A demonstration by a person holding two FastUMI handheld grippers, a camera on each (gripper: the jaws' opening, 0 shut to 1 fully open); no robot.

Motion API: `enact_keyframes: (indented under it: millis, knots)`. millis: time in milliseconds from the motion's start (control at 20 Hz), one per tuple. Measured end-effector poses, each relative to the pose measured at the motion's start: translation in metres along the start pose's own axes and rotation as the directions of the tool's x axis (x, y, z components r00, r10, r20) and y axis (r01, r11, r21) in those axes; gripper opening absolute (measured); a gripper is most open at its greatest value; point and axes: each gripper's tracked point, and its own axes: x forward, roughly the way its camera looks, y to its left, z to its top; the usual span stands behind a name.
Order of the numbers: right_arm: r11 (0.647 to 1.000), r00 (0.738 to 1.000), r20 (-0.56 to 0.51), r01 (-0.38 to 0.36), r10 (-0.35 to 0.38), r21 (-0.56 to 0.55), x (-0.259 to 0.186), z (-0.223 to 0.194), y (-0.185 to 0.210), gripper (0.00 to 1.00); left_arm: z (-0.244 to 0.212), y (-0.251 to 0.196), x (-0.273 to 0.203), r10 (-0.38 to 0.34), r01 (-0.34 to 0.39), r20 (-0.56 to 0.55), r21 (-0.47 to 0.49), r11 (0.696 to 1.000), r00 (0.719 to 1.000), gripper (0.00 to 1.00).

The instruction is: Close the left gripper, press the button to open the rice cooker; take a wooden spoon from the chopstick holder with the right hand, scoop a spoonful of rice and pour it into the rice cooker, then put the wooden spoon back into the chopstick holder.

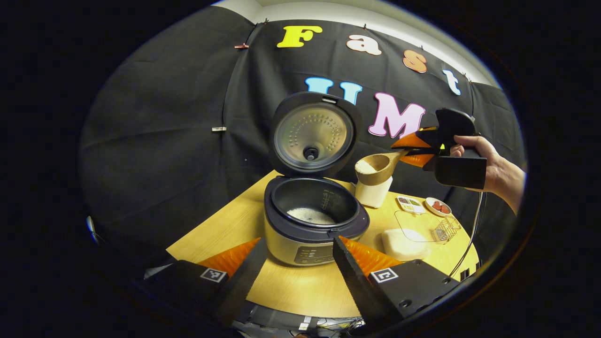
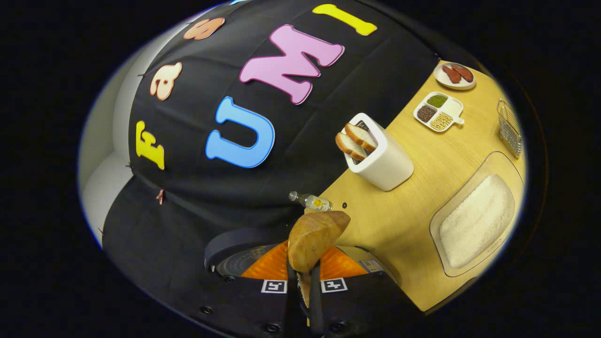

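Jaws wide apart on the left gripper [image 1: 296, 263] facing one open rice cooker [image 1: 314, 225]; right gripper [image 2: 303, 286] clamps one wooden spoon [image 2: 314, 239] above it. Right gripper view adds two bread slices [image 2: 354, 141].

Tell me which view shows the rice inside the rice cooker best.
The left gripper view: it looks into the open rice cooker and shows the white rice on the pot's bottom. In the right gripper view, the wooden spoon and gripper fingers block the pot's inside.
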Motion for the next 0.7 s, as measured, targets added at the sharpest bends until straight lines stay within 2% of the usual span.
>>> enact_keyframes:
  millis: [100,250,550,700]
  knots:
    - [0.994,1.0,0.004,-0.008,0.009,-0.107,0.01,-0.011,0.012,0.11,0.003,0.008,0.002,0.015,-0.015,-0.001,-0.004,1.0,1.0,0.96]
    - [0.966,1.0,0.022,-0.009,0.015,-0.259,0.028,-0.027,0.025,0.11,0.002,0.02,0.002,0.033,-0.033,-0.003,-0.009,0.999,0.999,0.95]
    - [0.882,0.999,0.02,-0.015,0.027,-0.47,0.049,-0.056,0.031,0.11,0.007,0.031,0.005,0.048,-0.048,-0.007,-0.018,0.999,0.999,0.96]
    - [0.819,0.999,0.005,-0.031,0.041,-0.573,0.057,-0.069,0.032,0.11,0.008,0.033,0.006,0.049,-0.05,-0.006,-0.019,0.999,0.999,0.96]
